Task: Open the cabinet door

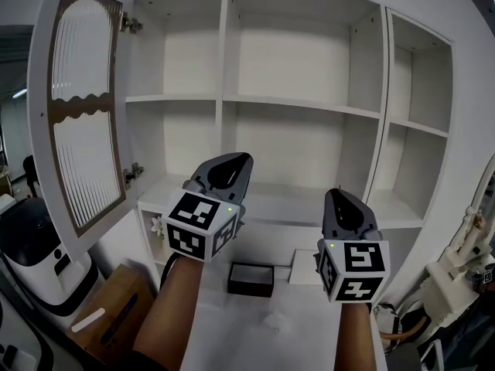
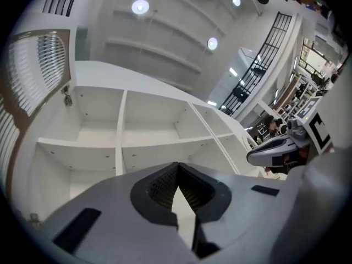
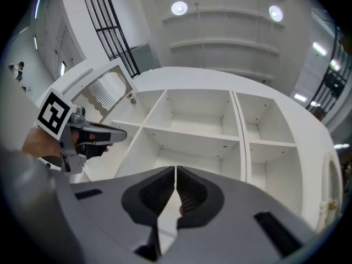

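Observation:
The white cabinet point(image 1: 309, 107) has bare shelves, and its left door point(image 1: 81, 114), with ribbed glass panels in a brown frame, stands swung wide open to the left. My left gripper point(image 1: 236, 161) hovers in front of the lower middle shelf, shut with nothing between its jaws. My right gripper point(image 1: 340, 195) is beside it to the right, also shut and empty. In the left gripper view the closed tips point(image 2: 177, 166) point up at the shelves, with the door point(image 2: 33, 76) at far left. The right gripper view shows its closed tips point(image 3: 176, 170) and the open door point(image 3: 104, 92).
A small black box point(image 1: 250, 279) lies on the white counter below the grippers. A white machine point(image 1: 39, 261) and a brown box point(image 1: 108, 315) stand at the lower left. Cabled equipment point(image 1: 464, 261) sits at the right edge.

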A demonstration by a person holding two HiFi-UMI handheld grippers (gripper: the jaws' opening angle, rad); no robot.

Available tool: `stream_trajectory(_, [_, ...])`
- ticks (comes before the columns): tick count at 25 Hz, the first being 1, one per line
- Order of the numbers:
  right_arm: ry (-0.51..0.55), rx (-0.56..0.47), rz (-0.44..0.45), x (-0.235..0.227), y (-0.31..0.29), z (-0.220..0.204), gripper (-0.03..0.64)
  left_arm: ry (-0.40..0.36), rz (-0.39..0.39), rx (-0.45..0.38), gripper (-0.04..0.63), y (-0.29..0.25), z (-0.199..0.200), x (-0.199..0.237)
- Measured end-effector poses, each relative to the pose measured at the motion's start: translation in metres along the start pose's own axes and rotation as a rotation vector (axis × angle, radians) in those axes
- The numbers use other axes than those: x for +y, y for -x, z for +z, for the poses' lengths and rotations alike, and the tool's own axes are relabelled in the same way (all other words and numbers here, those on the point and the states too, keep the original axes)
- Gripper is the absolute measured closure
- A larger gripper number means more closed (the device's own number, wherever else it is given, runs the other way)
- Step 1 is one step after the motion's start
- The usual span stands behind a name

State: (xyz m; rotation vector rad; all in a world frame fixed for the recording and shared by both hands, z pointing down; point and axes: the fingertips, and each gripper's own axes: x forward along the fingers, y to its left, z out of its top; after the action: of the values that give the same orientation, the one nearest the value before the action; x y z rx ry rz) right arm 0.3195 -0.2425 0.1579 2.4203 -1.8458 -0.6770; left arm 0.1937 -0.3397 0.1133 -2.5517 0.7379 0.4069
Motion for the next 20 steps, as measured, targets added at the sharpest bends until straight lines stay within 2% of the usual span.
stream_trajectory(4, [-0.035,0.055,0.037,0.027,0.003,-0.041,0.595,0.056,0.026,0.072,0.586,0.033,-0.052,-0.001])
stream_trajectory(8, [-0.082,0.165,0.077,0.055,0.011,-0.105,0.595,0.130,0.061,0.203,0.586,0.076,-0.132,-0.011])
stream_trajectory(11, [-0.122,0.234,0.098,0.074,0.023,-0.147,0.595,0.159,0.085,0.296,0.586,0.105,-0.181,-0.024])
stream_trajectory(15, [-0.160,0.305,0.121,0.095,0.033,-0.188,0.595,0.200,0.110,0.360,0.586,0.132,-0.220,-0.035])
stream_trajectory(20, [-0.161,0.319,0.126,0.097,0.031,-0.195,0.595,0.238,0.122,0.373,0.586,0.136,-0.233,-0.032])
